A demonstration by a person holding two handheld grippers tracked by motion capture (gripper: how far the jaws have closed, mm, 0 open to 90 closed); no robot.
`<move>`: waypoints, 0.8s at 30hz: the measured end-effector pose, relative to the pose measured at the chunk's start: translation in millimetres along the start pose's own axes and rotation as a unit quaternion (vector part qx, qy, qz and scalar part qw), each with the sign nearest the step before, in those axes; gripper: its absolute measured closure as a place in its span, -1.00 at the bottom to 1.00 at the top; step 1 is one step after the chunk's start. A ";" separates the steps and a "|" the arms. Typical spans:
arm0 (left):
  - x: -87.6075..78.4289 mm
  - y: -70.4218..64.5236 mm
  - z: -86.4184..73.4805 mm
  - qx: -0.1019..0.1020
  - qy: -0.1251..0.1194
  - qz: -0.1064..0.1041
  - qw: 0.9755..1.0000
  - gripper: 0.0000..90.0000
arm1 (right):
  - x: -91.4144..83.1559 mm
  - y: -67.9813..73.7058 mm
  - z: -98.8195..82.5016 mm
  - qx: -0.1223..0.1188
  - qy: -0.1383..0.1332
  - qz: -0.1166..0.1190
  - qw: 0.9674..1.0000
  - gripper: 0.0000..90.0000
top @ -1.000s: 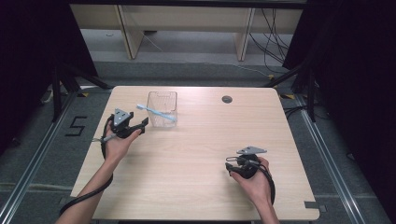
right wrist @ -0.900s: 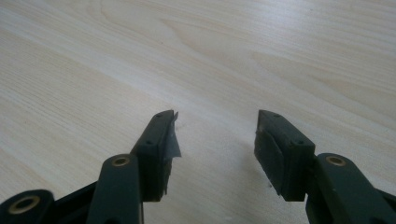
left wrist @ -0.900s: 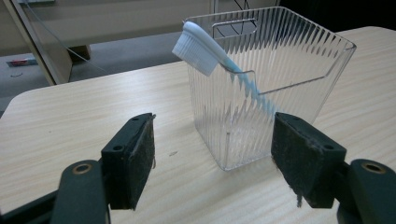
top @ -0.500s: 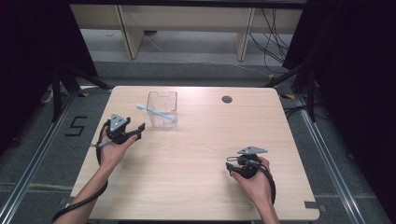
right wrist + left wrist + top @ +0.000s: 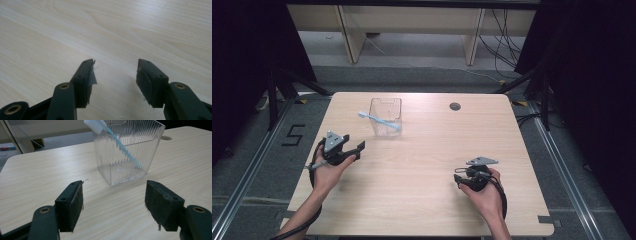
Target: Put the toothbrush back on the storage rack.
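**Both pairs of jaws spread wide, nothing gripped**

Jaws on both tools are being held apart and empty. From the high view, the left gripper [image 5: 357, 148] is being held by the person's left hand [image 5: 328, 170] over the near-left part of the wooden table [image 5: 422, 200], its jaws turned toward the table's middle. The right gripper [image 5: 460, 176] is being held low by the right hand [image 5: 486, 196] at the near-right part, with its grey three-cornered plate on top. A clear ribbed container [image 5: 385, 116] is being seen standing upright toward the far side, well apart from both tools, and a light blue toothbrush [image 5: 379, 120] is being carried in it at a slant — head out past the left rim. A small round hole [image 5: 455, 106] is being shown in the tabletop farther right.

From the left gripper view, the left gripper [image 5: 113, 195] is being shown with a broad gap between its black pads; the container [image 5: 127, 152] is being framed beyond that gap, near but untouched, the toothbrush [image 5: 120, 143] leaning inside with its white head above the rim.

From the right gripper view, the right gripper [image 5: 115, 68] is being presented open over bare wood grain [image 5: 112, 30] — nothing between its pads.
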State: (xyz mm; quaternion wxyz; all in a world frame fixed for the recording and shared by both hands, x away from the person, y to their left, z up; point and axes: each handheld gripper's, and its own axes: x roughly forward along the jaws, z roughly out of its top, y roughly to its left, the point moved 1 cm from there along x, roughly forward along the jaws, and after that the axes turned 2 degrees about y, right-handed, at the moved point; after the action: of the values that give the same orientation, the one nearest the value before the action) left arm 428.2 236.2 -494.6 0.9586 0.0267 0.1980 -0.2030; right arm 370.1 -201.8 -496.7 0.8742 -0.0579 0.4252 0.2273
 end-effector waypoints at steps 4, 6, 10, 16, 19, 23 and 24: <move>-8.8 -4.6 -6.6 0.004 -0.002 -0.005 1.000 -0.32 | -0.7 -0.4 -0.1 -0.003 -0.001 -0.003 1.000 0.08; -12.3 -6.4 -10.2 0.003 -0.003 -0.005 1.000 -0.32 | -1.0 -0.7 -0.1 -0.003 -0.002 -0.003 1.000 0.08; -21.8 -8.1 -25.8 0.003 -0.004 -0.007 1.000 -0.32 | -0.7 -1.5 -0.5 -0.001 -0.004 0.000 1.000 0.08; -31.0 -9.2 -43.5 0.006 -0.007 -0.004 1.000 -0.33 | -0.7 -0.7 -0.7 -0.002 -0.001 -0.004 1.000 0.08; -32.6 -9.0 -47.7 0.003 -0.015 -0.007 1.000 -0.33 | -0.5 -0.3 -0.7 -0.002 -0.001 -0.004 1.000 0.08; -34.9 -7.3 -49.0 -0.002 -0.025 -0.001 1.000 -0.33 | 0.4 -0.2 -1.0 -0.003 -0.001 0.000 1.000 0.08; -36.0 -7.1 -49.1 0.000 -0.025 0.000 1.000 -0.33 | 1.5 -0.5 -1.4 -0.003 -0.003 0.003 1.000 0.08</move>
State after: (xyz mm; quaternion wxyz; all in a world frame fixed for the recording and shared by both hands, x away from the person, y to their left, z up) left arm 377.1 249.8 -525.5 0.9632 0.0216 0.1738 -0.2041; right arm 370.2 -202.1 -498.7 0.8744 -0.0589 0.4223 0.2316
